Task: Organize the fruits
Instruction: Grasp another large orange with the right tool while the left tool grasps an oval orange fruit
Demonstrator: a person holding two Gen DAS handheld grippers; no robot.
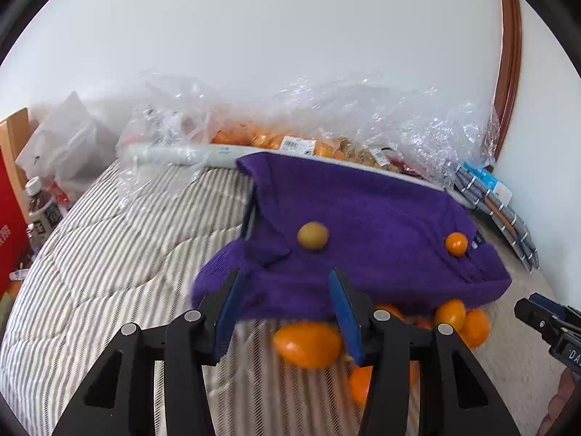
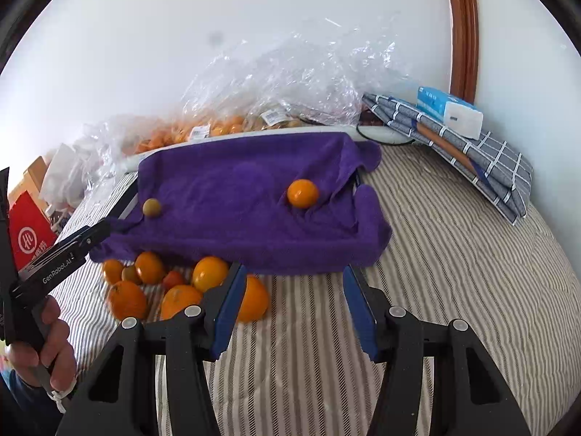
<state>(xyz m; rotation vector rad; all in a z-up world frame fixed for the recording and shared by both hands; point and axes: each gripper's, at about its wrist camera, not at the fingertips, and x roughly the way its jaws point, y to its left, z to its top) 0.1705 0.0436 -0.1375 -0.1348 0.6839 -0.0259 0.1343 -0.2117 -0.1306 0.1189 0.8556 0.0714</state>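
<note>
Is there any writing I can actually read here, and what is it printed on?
"GenRobot.AI": side of the black left tongs.
"DA", cut off: black right tongs.
White round emblem with characters on the red carton: unreadable.
White price labels on the clear plastic bags of fruit, the blue-and-white box, the bottle label: too small or blurred.

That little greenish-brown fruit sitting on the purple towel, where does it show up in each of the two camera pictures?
Left wrist view: the greenish-brown fruit sits near the middle, on the purple towel, left of the small orange.
Right wrist view: the same fruit lies at the towel's left edge, far left of the orange.
Shared landmark: the purple towel, with that small orange on it.
</note>
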